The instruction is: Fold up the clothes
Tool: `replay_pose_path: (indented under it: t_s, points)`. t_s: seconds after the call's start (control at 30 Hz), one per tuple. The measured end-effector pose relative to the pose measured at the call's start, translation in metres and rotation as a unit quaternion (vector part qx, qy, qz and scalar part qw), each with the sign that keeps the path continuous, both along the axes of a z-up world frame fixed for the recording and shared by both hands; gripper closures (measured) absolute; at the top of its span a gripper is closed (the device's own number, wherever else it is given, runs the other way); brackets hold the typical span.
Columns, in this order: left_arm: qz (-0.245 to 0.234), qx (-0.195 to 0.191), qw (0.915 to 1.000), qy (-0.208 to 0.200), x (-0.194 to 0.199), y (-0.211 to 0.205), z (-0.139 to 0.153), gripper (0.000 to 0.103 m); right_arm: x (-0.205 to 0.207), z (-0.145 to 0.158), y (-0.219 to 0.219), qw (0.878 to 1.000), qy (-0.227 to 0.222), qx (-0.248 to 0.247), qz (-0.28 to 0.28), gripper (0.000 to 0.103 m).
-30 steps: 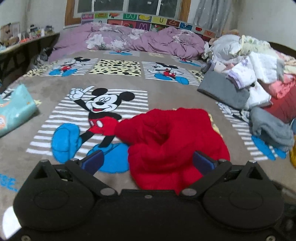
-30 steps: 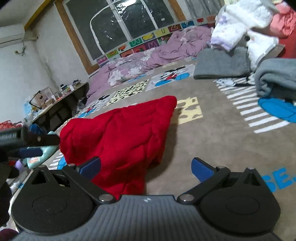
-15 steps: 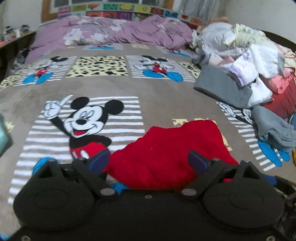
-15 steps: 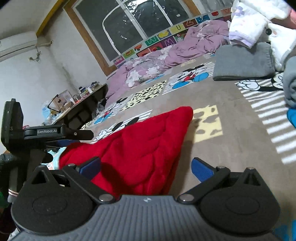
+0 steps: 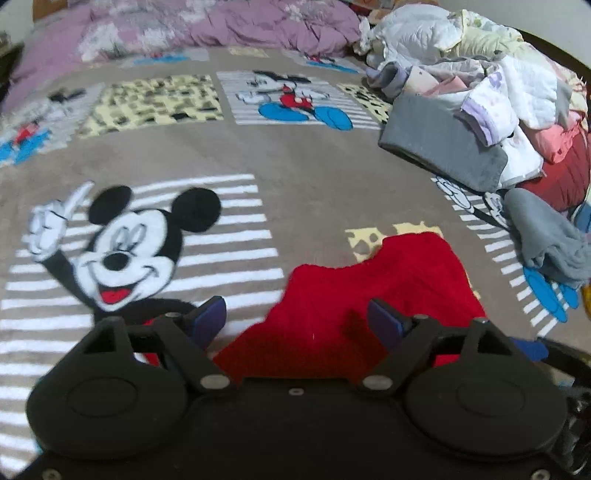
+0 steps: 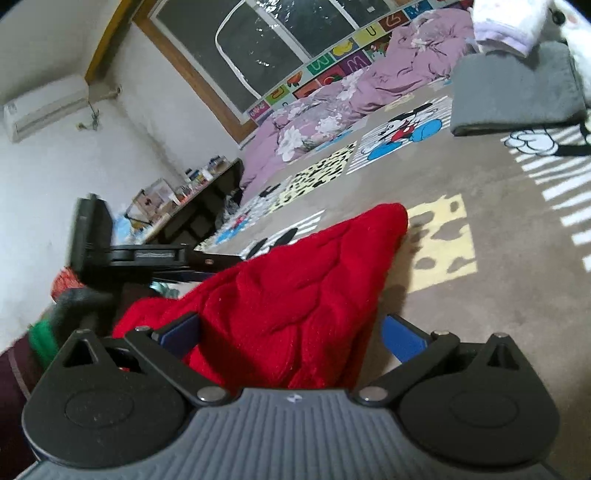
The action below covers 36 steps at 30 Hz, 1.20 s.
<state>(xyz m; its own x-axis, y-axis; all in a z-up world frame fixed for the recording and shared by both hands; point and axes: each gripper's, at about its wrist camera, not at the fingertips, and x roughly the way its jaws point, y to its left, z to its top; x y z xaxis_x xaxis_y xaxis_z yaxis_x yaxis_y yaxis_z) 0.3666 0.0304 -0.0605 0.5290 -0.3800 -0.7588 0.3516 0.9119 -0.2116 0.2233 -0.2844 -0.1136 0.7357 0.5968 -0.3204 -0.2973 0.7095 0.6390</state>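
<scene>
The red sweater [image 5: 373,295] lies bunched on the cartoon-print blanket [image 5: 295,158] of the bed, in the lower middle of both wrist views. The left gripper [image 5: 297,319] stands wide open low over the sweater's near edge, its blue fingers [image 5: 384,321] spread to either side of the red knit without pinching it. The right gripper [image 6: 291,334] is likewise spread open, with the sweater's thick fold sitting between its fingers [image 6: 404,341]; whether the pads touch the cloth cannot be told. In the right wrist view the sweater rises to a point toward the frame's middle, and the left gripper's black body appears at the left edge. Farther out, a folded grey garment [image 5: 443,144] and a heap of mixed laundry [image 5: 491,77] fill the upper right, and a purple quilt [image 5: 207,26] runs along the top.
</scene>
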Motion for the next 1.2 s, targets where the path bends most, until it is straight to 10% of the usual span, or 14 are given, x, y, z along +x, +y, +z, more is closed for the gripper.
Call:
replay_pose_path:
  t_s: [0.3,0.37,0.6,0.87,1.2]
  points:
    - [-0.047,-0.03,0.9955,0.076,0.035,-0.01,-0.027,0.021,0.005,-0.013,-0.02,0.998,0.02,0.052,-0.014,0.0]
    - [-0.055,-0.05,0.9937,0.084,0.035,-0.01,-0.03,0.039,0.007,-0.017,-0.023,0.998,0.028,0.058,-0.019,0.0]
    - [-0.066,-0.005,0.9977,0.016,0.007,-0.017,-0.01,0.087,0.005,-0.018,-0.026,0.997,0.026,0.068,-0.025,0.0]
    - [-0.134,0.037,0.9853,-0.1,-0.069,-0.046,0.038,0.093,-0.005,-0.012,-0.027,0.998,0.007,0.062,-0.031,0.0]
    - [-0.223,0.119,0.9472,-0.198,-0.203,-0.072,0.057,0.095,-0.064,0.041,-0.043,0.993,-0.109,-0.001,-0.037,0.0]
